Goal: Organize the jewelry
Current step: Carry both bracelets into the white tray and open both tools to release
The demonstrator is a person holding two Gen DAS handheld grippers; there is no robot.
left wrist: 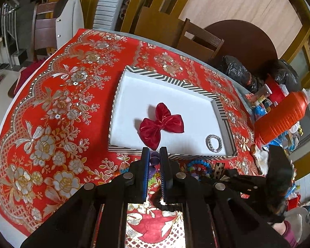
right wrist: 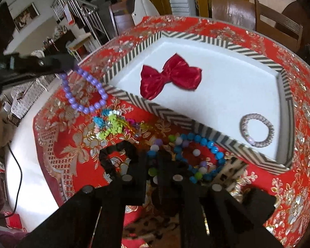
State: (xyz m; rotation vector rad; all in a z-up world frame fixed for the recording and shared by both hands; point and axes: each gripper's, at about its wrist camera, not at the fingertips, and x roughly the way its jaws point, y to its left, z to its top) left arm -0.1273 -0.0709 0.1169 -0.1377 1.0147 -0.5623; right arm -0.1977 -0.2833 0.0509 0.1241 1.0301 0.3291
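A white tray with a black-and-white chevron rim lies on the red floral tablecloth. In it are a red satin bow and a silvery bracelet. My left gripper is shut on a purple bead bracelet, which hangs off the table just left of the tray's near corner. My right gripper is down in the jewelry pile in front of the tray. It is shut on a bracelet of blue, white, green and purple beads.
Loose on the cloth by the pile are a black scrunchie, a green and blue bead tangle and a leopard-print clip. An orange ribbed flask and black bags crowd the table's right edge. Chairs stand behind.
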